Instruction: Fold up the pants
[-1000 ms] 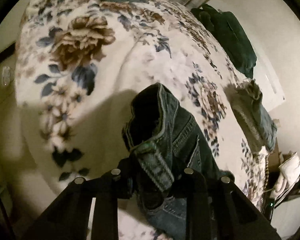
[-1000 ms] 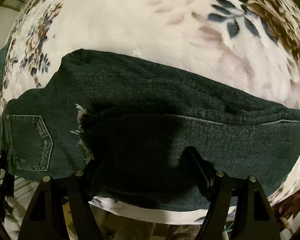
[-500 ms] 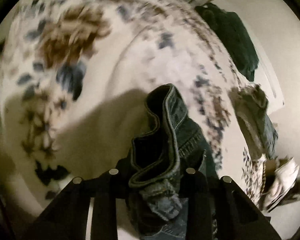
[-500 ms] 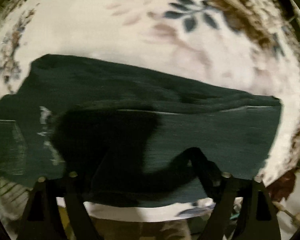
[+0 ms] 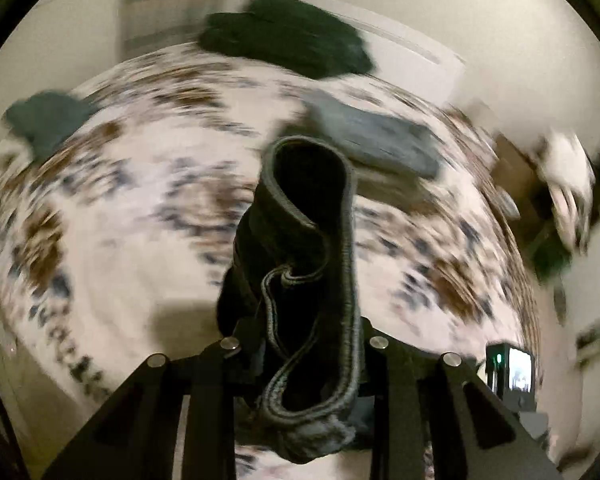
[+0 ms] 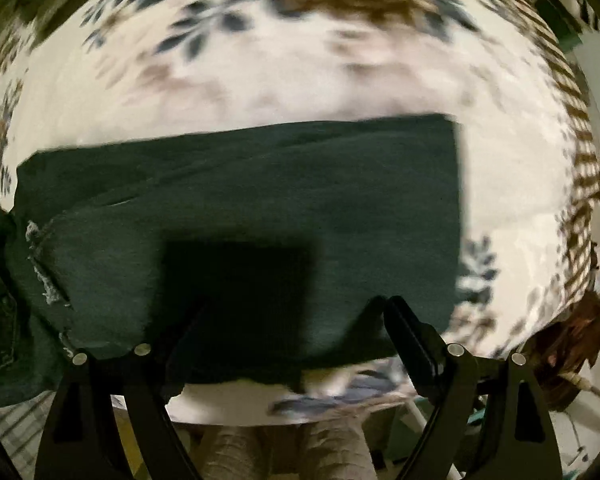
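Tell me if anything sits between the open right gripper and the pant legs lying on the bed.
Nothing visible does. The right gripper hangs open over the dark pant legs, which lie flat on the floral blanket, with only its own shadow on the cloth. The left gripper holds the waistband end, off to the side.

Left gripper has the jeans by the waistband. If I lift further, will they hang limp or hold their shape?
Probably limp: the waistband curls into a loose loop above the left gripper. Likely heavyish: thick denim, and the legs lie flat on the floral bedspread. Slipping seems unlikely; the fabric is bunched between the fingers.
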`<state>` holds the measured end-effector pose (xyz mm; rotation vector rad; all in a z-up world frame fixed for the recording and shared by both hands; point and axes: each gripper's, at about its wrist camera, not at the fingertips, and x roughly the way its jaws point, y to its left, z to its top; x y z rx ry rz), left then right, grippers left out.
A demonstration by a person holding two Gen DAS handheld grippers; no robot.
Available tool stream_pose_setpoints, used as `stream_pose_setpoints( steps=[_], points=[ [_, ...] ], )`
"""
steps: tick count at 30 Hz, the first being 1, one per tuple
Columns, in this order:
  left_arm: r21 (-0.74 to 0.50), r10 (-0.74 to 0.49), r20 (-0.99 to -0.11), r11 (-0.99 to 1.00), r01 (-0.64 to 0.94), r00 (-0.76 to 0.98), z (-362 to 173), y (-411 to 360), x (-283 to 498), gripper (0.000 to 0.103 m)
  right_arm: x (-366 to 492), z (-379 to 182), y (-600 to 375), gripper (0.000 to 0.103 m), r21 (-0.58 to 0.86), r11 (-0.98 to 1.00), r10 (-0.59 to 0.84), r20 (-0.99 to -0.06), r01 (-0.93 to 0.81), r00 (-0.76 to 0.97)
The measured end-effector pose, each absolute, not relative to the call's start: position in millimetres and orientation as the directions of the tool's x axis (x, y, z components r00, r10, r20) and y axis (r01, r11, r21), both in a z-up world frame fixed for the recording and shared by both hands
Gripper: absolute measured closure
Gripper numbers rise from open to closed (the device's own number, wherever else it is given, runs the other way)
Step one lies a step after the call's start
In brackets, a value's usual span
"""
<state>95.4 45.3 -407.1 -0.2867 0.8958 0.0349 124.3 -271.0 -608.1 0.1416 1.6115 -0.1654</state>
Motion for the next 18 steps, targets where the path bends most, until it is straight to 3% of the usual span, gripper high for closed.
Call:
stream_pose_setpoints(
  steps=[7,14,17,18],
  points=[
    [-0.153,-0.188,-0.835,0.982,0.11,0.518,-447.9,-106.4,121.1,0.08,94.4,-586.1,-411.6,0.014,0.074,0.922,0.064,-0.997,0.38,0.037],
    [-0.001,-0.108,-0.912,0.965,0.262,0.396,-533.4,-201.6,128.4,0.079,59.2,-590.0,-535.5,0.014,0.181,0.829,0.15,-0.984,0.53,0.102],
    [0.032,-0.079,-0.932,0.954,0.298,0.353,-546.3,-215.8,132.1,0.072,42.3,-585.7,-559.2,0.014,0.267,0.79,0.221,-0.964,0.553,0.15],
    [0.014,-0.09,-0.937,0.956,0.294,0.337,-542.5,-214.7,133.6,0.065,39.7,-582.6,-565.2,0.014,0.305,0.775,0.253,-0.952,0.553,0.17]
  ],
)
